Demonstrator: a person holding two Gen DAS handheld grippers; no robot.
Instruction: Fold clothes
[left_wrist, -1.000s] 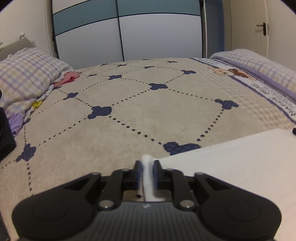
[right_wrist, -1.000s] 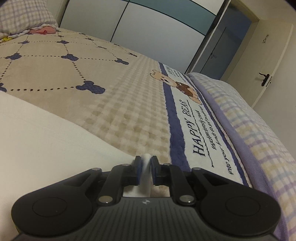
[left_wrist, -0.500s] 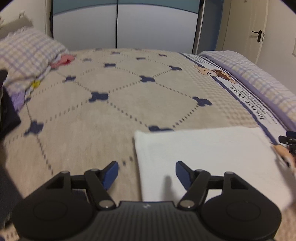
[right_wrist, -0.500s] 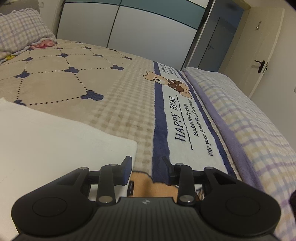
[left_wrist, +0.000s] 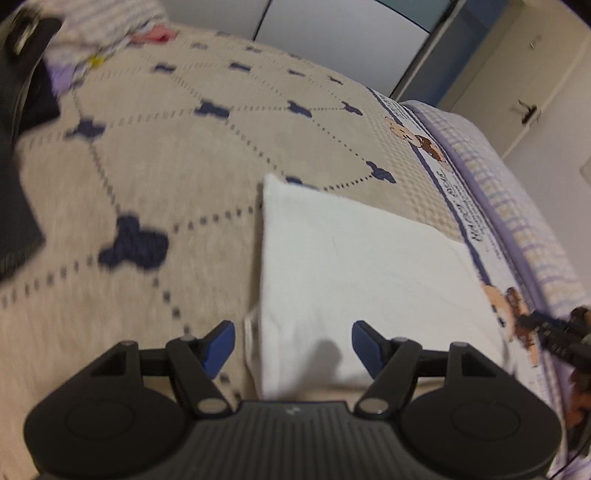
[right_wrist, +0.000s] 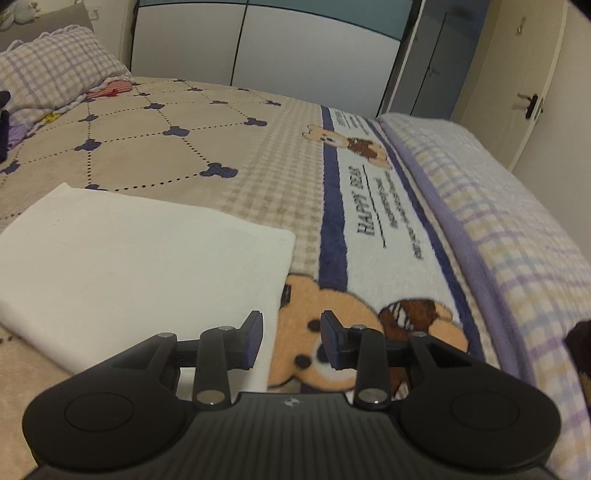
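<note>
A folded white garment lies flat on a beige bedspread patterned with dark blue shapes and dotted lines. We take this garment as our landmark. Our left gripper hovers above its near left corner, jaws spread wide, nothing between the blue pads. Our right gripper hovers just beyond its near right corner, over a printed teddy bear on the blanket's white border, jaws partly apart and empty. Both sets of jaws have just been opening. Beyond the garment's far left side sits a checked pillow with a small pink item beside it. Past the garment's right side runs a lilac checked blanket. Behind the garment stand wardrobe doors.
</note>
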